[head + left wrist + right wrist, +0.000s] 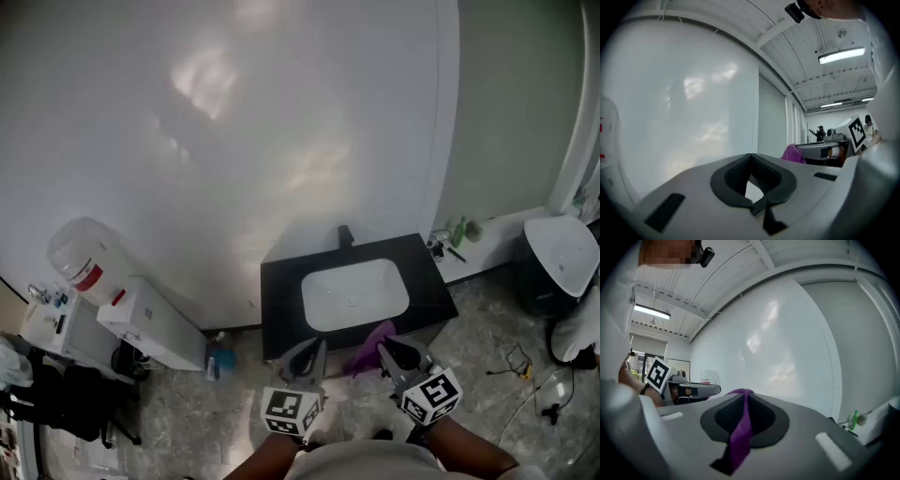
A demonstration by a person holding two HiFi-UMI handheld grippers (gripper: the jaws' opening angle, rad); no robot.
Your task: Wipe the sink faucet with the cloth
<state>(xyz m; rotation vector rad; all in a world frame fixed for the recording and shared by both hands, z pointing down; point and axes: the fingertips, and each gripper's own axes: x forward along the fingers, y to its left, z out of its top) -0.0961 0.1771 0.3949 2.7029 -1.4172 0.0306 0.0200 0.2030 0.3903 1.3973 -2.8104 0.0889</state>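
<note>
Black bench point(281, 291) below: my right gripper point(395, 353) has its jaws clamped on the purple cloth point(370, 347); my left gripper point(307, 357) has jaws together, empty. That thin pinch could slip against the faucet point(345, 234).

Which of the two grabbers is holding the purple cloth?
The right gripper: the cloth is pinched between its jaws and hangs out of them. The left gripper has its jaws together on nothing.
</note>
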